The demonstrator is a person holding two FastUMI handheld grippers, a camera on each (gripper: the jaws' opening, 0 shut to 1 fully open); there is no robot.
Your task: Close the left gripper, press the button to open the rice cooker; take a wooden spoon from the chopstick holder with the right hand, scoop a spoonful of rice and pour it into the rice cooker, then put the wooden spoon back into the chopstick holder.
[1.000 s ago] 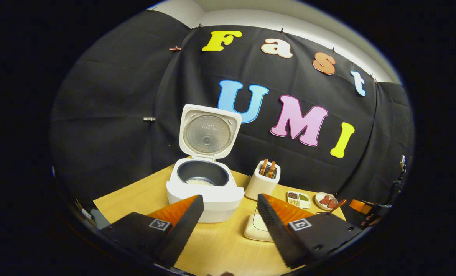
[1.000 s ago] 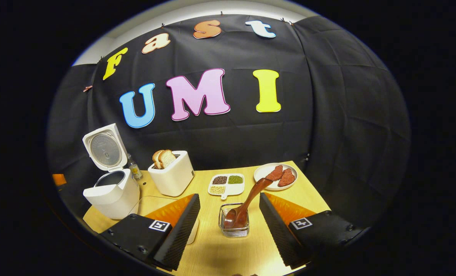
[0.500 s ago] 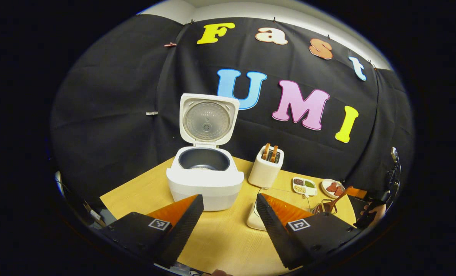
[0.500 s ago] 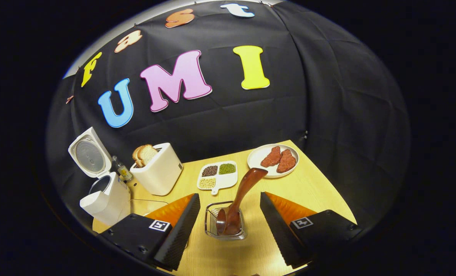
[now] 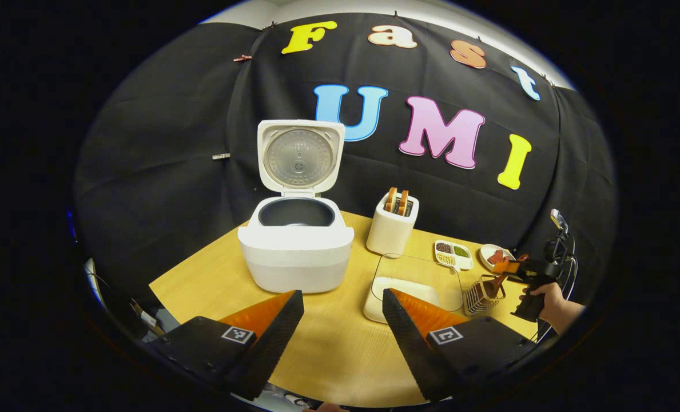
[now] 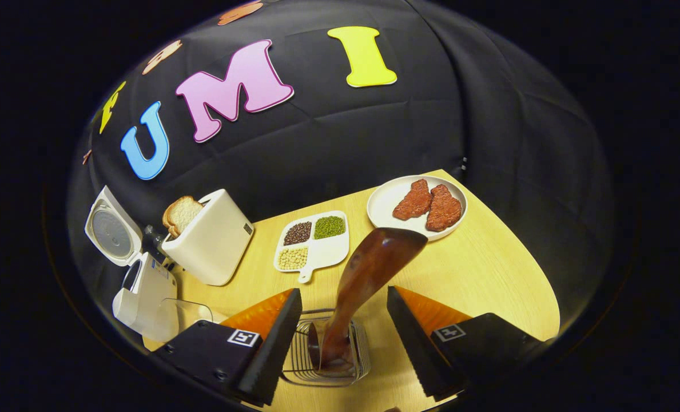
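**Lid up, spoon next: right gripper lines up on the holder**

Left gripper view: The rice cooker (image 5: 295, 252) stands on the table (image 5: 202, 289) with its single lid swung upright, leaving the dark inner pot clear for a pour from above. The left gripper (image 5: 342, 320) hangs back on the near side, released, jaws wide and grasping nothing, which suggests the button press is done. Just right of the cooker lies one clear container of rice (image 5: 414, 286), placed within easy reach of a scoop. Behind it stands one toaster (image 5: 394, 229) with two slices of bread. Far right, a hand (image 5: 548, 297) holds the right gripper (image 5: 511, 268) over the wire chopstick holder (image 5: 484, 289).

Right gripper view: The right gripper (image 6: 342, 329) is released, one finger either side of the chopstick holder (image 6: 328, 357) and neither touching it. One wooden spoon (image 6: 368, 280) stands bowl-down in the holder, its broad handle leaning up and away between the jaws, ready to be pinched; no other utensil seems to be in it, though the base is partly hidden. Beyond sit one divided dish (image 6: 314, 243) with three kinds of grain, one plate (image 6: 417, 200) bearing two pieces of meat, and, at left, the toaster and the open cooker.
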